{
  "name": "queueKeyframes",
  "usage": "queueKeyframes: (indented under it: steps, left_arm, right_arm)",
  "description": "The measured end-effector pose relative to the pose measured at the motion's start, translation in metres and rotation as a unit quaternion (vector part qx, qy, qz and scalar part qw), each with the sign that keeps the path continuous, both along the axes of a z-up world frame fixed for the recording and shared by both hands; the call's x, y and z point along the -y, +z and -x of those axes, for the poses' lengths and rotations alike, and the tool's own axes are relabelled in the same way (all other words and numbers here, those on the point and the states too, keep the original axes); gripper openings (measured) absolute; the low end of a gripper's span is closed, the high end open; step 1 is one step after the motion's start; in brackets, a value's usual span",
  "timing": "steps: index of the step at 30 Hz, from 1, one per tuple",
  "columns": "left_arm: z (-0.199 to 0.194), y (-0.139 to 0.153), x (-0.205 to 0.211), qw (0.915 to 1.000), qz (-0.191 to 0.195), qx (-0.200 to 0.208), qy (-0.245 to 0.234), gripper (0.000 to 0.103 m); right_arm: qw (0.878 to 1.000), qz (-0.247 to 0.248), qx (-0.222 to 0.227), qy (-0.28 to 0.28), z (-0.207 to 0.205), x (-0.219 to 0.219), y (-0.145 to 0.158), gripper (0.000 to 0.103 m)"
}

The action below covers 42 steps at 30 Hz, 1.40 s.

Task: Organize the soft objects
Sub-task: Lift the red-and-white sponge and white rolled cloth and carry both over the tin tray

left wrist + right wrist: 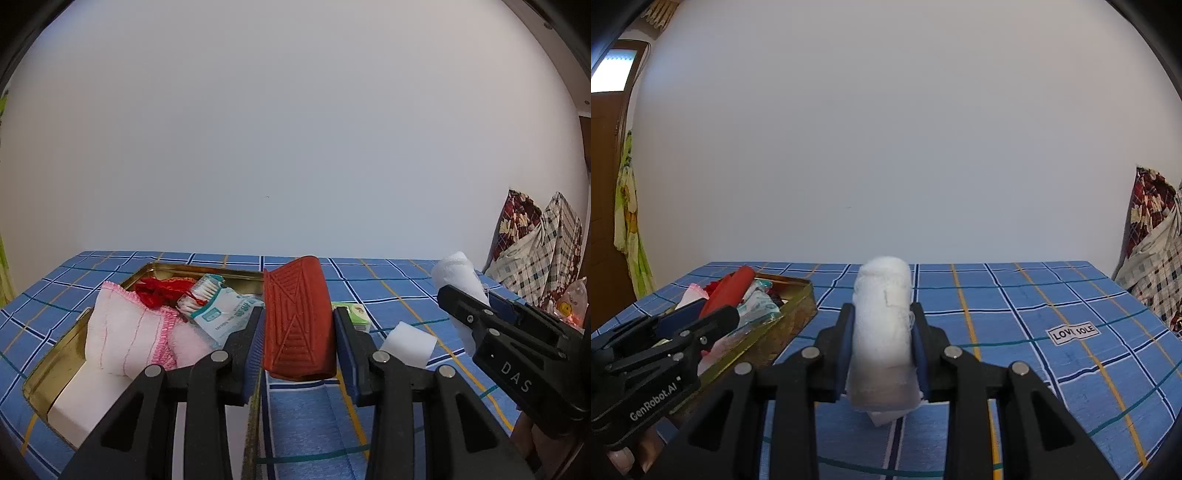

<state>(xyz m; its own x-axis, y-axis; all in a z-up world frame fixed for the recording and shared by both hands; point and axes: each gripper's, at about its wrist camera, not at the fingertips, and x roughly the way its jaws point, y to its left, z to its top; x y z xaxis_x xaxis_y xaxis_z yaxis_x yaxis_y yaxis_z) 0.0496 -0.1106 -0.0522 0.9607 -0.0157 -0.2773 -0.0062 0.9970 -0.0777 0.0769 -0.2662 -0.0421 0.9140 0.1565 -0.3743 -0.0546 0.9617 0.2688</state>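
Note:
My left gripper [298, 314] is shut on a red ribbed rubber sleeve [297, 317], held above the checked cloth just right of the gold tin [37, 384]. The tin holds a pink cloth [125, 332], a red crochet piece [159, 290], a cotton-swab packet [218, 310] and a white block [85, 398]. My right gripper [882, 310] is shut on a white rolled cloth [882, 332] that stands upright between its fingers. In the left wrist view the right gripper [469, 306] and its white roll [458, 277] are off to the right. The right wrist view shows the left gripper [713, 314] over the tin [783, 317].
A white sponge block [406, 343] and a green tissue packet [354, 314] lie on the blue checked cloth [1034, 295] right of the tin. Patterned bedding [535, 251] is piled at the far right. A "LOVE SOLE" label [1075, 332] is on the cloth. A plain wall stands behind.

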Motion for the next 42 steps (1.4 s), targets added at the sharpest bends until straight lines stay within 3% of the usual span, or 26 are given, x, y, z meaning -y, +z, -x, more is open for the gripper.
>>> queueKeyframes:
  steps: [42]
  left_arm:
    - [0.018,0.003,-0.043,0.999,0.009,0.01,0.044,0.039]
  right_arm:
    - [0.998,0.008,0.012,0.063,-0.014,-0.046,0.001,0.029]
